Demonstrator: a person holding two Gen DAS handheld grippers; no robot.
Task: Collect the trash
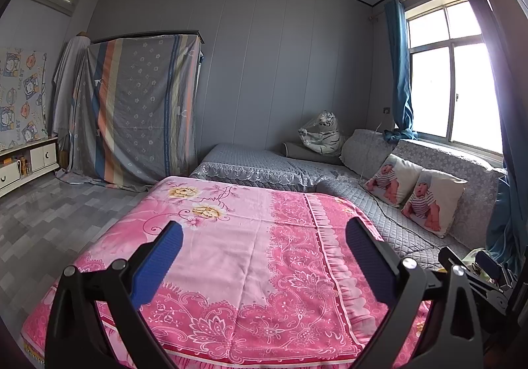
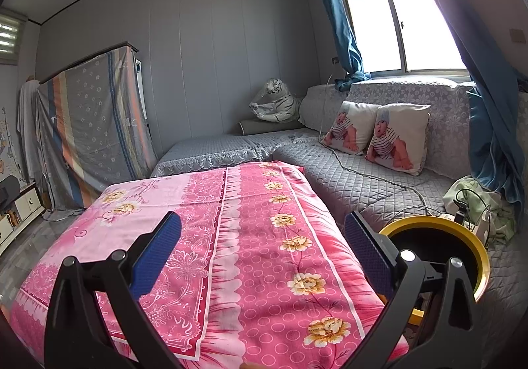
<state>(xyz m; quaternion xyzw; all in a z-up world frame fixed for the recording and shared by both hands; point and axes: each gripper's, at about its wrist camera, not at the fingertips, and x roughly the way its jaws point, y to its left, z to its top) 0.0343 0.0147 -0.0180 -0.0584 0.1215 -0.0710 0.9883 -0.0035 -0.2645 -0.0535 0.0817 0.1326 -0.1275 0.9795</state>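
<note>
We hold the left claw [image 1: 264, 237] wide apart in the lower middle of the left wrist view, its blue pads [image 1: 158, 265] gripping nothing, above a table covered by a pink flowered cloth [image 1: 231, 257]. The right claw [image 2: 262, 235] is spread just as wide in the lower middle of the right wrist view, also holding nothing, over the same cloth [image 2: 250, 237]. We see no loose trash on the cloth in either view. A yellow-rimmed bin [image 2: 462, 237] with a dark inside sits at the lower right of the right wrist view, just beside the right claw's finger and next to the grey sofa [image 2: 379, 184]. Two baby-print pillows [image 2: 379, 135] lean on the sofa back at centre right, below the window [image 2: 389, 13]. A toy tiger [image 1: 321, 133] sits in the far corner
</note>
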